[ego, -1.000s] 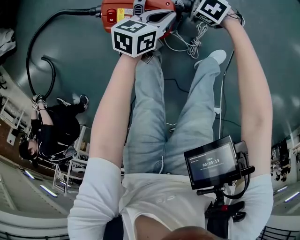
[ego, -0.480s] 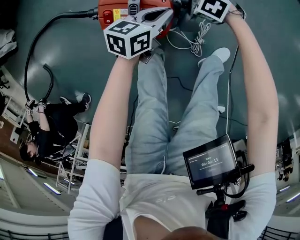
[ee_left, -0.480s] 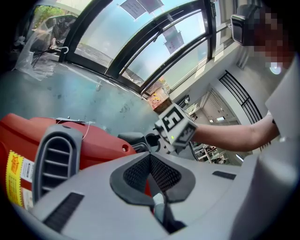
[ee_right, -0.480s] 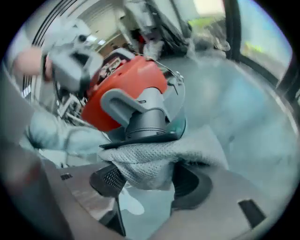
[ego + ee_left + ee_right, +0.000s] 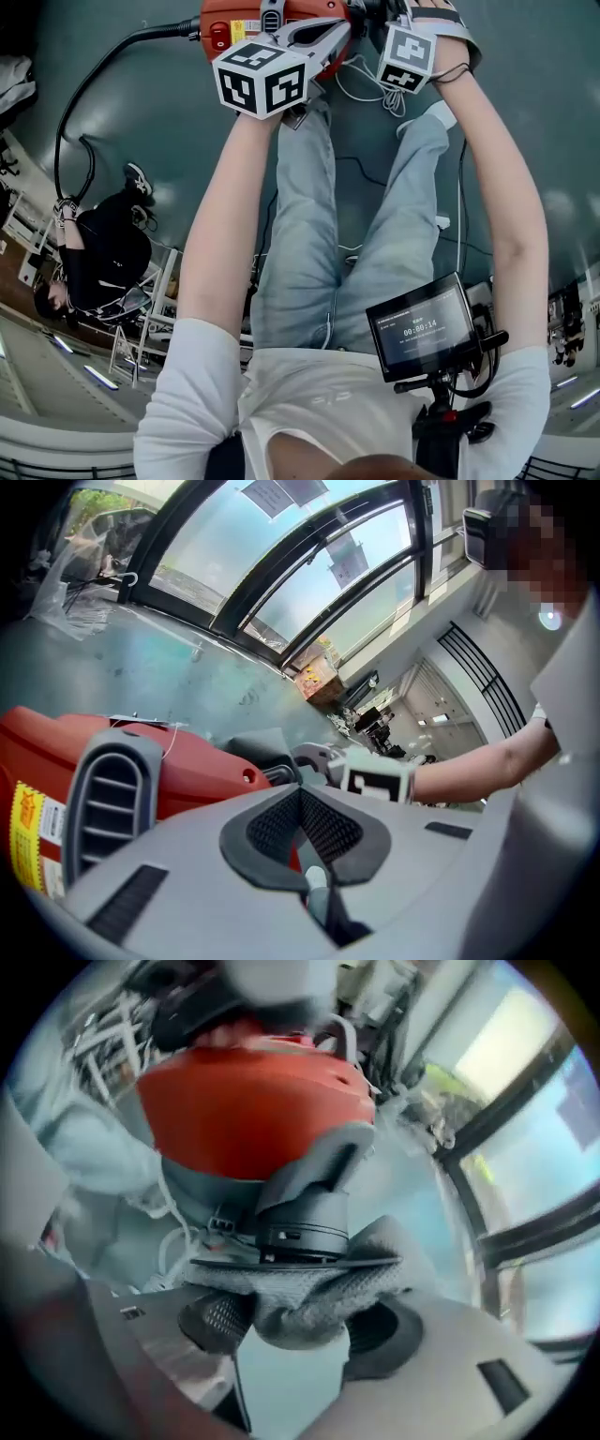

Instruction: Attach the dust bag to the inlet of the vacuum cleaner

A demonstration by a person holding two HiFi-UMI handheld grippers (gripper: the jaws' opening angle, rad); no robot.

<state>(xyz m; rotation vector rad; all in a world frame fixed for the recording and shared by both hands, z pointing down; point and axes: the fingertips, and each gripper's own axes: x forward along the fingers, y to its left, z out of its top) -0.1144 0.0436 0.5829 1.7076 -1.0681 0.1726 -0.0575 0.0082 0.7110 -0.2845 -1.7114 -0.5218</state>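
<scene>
Done: the grey woven-fabric dust bag [image 5: 300,1302] has its flat dark collar [image 5: 281,1262] against the end of the black ribbed cylindrical inlet [image 5: 302,1222] of the red plastic vacuum cleaner [image 5: 253,1119]; in the right gripper view the collar looks seated on the inlet; the far side of the joint is hidden.

Left to do: probably only to confirm that the collar is pushed home all round, then to draw the tongs clear; whether it has locked cannot be judged from here.

Right gripper [image 5: 295,1335]: it points steeply down at the bag; its jaws have just been opening and stand wide apart; slack bag fabric bulges between the 2 pads but does not look pinched, so I read this as released.

Left gripper [image 5: 302,841]: its jaws are clenched, the pads meeting along 1 line; a red sliver shows behind them; whether anything thin is nipped cannot be told; it hangs over the vacuum's body.

Where: the vacuum stands on the dull green floor [image 5: 169,122] just beyond the person's feet, well away from the floor's window-side edge; the bag is at the vacuum's inlet end, under the right gripper.

Count: 1 vacuum cleaner; 1 dust bag; 1 inlet; 1 collar; 2 grippers; 1 black hose [image 5: 131,37]; 1 small black monitor [image 5: 424,328]; 1 second person [image 5: 98,253] low on the floor.
</scene>
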